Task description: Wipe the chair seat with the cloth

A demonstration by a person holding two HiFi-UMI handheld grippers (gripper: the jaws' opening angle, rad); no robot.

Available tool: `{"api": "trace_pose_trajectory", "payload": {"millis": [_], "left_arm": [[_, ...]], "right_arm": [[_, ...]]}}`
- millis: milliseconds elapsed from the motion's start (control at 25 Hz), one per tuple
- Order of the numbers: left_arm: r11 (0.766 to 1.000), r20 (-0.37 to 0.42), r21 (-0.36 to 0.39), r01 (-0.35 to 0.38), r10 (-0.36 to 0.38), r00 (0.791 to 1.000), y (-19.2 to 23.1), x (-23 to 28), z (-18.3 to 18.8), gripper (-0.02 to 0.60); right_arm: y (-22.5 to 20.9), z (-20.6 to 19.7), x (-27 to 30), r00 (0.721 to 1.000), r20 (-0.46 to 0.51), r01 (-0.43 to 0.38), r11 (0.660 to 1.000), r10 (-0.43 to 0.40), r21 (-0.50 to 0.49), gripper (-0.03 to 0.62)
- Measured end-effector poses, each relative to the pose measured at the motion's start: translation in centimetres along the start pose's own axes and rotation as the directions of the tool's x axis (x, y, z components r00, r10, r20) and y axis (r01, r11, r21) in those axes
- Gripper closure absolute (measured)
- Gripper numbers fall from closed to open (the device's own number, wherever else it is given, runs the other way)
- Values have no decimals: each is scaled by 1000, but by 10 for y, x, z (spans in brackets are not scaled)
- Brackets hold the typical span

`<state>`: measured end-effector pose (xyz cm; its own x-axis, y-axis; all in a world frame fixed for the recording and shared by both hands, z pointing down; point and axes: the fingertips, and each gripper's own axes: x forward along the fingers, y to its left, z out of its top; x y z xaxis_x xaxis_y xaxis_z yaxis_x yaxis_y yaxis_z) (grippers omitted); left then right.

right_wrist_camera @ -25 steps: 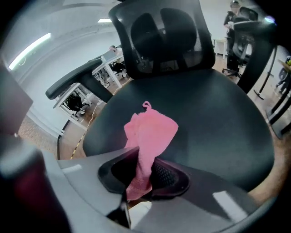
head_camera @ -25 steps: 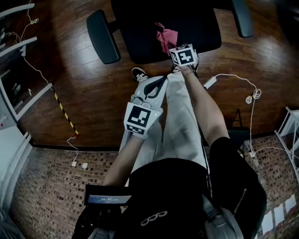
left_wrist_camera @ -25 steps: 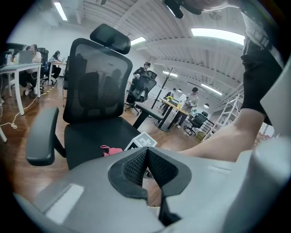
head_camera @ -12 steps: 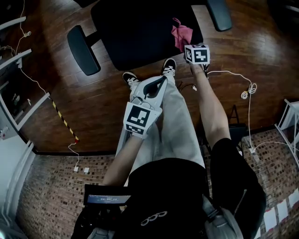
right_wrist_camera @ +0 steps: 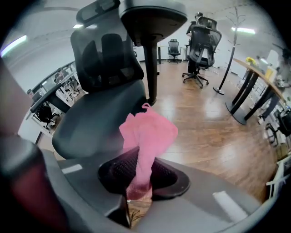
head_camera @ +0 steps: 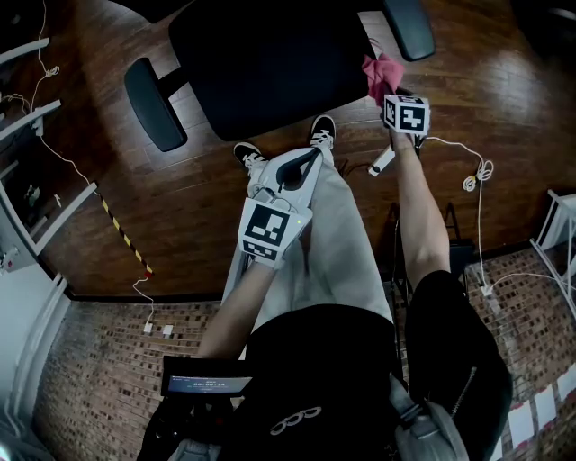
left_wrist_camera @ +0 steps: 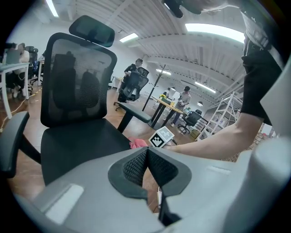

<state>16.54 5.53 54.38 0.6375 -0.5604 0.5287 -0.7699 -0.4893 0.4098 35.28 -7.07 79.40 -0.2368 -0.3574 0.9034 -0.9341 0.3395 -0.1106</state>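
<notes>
Pink cloth (right_wrist_camera: 148, 132) pinched in the right claw (right_wrist_camera: 138, 175) at the corner of a black office chair's (head_camera: 270, 54) seat (left_wrist_camera: 77, 145).

A glossy floor (head_camera: 504, 117) of dark wooden planks spreads under everything. On it stands the chair, with a see-through mesh back (left_wrist_camera: 77, 82), a curved headrest (left_wrist_camera: 91, 29) and a broad, smooth, matte seat; a rounded, padded armrest (head_camera: 151, 103) juts out at its side. The left claw (left_wrist_camera: 146, 157) hangs over the person's pale trouser leg (head_camera: 346, 243), short of the chair, its ribbed dark pads pressed together with nothing between them. The right claw's pads are closed on the soft, crumpled cloth, which bunches up out of them at the seat's front corner, just beside the other armrest (head_camera: 407, 27).
</notes>
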Motion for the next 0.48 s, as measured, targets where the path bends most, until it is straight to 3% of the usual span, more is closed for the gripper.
{"api": "trace_pose_trajectory", "payload": {"millis": [240,480], "left_arm": [[1000,4,-9,-1,1,1000,3,-4,-1,589],[1000,12,-13,-10,10,1000,6,-12,-4,589]], "right_arm": [[-29,-5,-16,994,16,104,994,-104,23,523],[22,-17,4,999,-28,30,997,-32,-69,523]]}}
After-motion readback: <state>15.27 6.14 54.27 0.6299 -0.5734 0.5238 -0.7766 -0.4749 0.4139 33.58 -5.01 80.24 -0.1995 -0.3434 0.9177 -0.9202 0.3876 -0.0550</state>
